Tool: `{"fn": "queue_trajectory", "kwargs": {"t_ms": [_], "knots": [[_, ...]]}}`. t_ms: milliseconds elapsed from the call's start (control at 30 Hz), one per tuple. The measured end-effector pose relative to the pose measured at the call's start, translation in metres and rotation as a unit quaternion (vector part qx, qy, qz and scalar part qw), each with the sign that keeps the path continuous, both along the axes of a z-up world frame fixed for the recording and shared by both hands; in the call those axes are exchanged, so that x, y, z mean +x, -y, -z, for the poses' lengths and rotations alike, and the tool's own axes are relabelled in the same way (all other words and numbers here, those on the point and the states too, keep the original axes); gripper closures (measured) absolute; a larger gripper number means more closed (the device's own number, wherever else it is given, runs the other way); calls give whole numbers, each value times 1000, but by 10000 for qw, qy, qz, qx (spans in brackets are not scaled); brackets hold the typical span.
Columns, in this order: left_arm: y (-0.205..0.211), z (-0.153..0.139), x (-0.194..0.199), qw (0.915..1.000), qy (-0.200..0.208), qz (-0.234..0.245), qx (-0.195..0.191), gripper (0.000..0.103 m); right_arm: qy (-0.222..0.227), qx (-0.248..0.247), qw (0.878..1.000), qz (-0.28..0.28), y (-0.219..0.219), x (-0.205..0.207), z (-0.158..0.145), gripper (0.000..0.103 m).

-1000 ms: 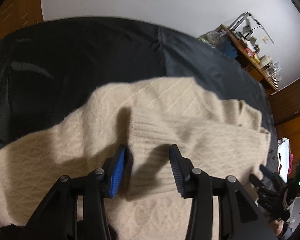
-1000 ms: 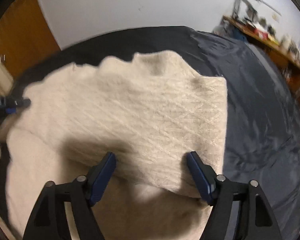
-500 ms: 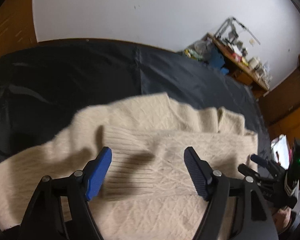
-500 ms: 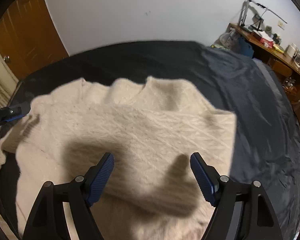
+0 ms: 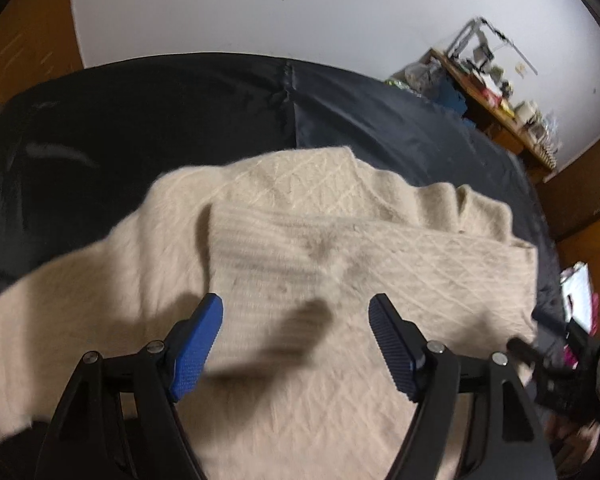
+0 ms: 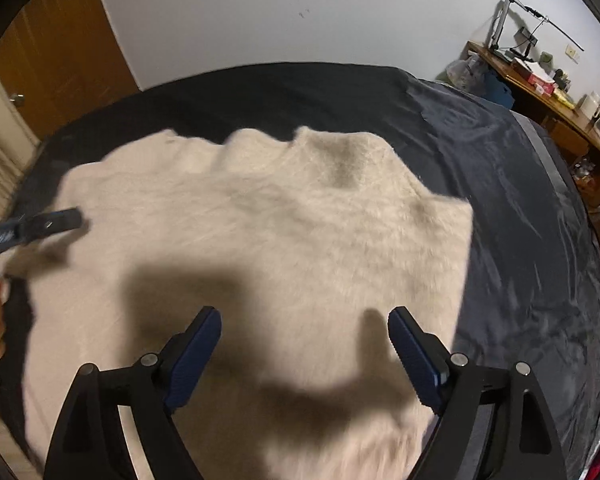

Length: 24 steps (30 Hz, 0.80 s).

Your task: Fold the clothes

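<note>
A: Two grippers, both with blue pads spread wide and pinching nothing. The left gripper hangs over the cream sweater, above a ribbed band folded across the knit.

B: And the right gripper?

A: Also above the sweater, its jaws apart, casting a dark shadow on the wool. From the left wrist view it shows blurred just off the sweater's right edge.

B: Where does the sweater lie?

A: Flat on a dark sheet that surrounds it on the far side and the right. A folded layer covers its upper part.

B: Anything else near it?

A: Well beyond the sweater, past the sheet, a wooden desk stands cluttered against the white wall. A wooden door sits far to the sweater's left.
</note>
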<state>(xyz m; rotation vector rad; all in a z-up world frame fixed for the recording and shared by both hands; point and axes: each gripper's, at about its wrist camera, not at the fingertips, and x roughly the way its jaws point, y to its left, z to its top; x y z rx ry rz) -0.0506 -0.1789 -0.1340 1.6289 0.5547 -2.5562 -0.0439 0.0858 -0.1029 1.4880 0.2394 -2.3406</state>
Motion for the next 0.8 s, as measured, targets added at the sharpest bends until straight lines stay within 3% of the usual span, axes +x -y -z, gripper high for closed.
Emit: {"fn": "queue_trajectory", "kwargs": {"t_ms": [133, 267, 367, 433, 633, 800], "knots": [[-16, -5, 28, 10000, 59, 25, 4, 24, 160, -136, 9991, -372, -6, 43, 0, 15], [-35, 4, 54, 9997, 209, 14, -90, 24, 384, 142, 9955, -859, -13, 78, 29, 15], [-43, 16, 68, 9990, 388, -132, -171, 24, 14, 488, 9904, -1296, -14, 94, 38, 12], [-48, 20, 76, 9988, 341, -218, -268, 24, -23, 434, 9907, -1293, -20, 89, 42, 0], [-66, 19, 97, 9965, 422, -339, -643, 24, -95, 495, 9860, -1590, -28, 75, 42, 1], [-69, 11, 126, 9954, 425, -760, -393, 24, -12, 575, 9839, -1692, -35, 62, 40, 1]]}}
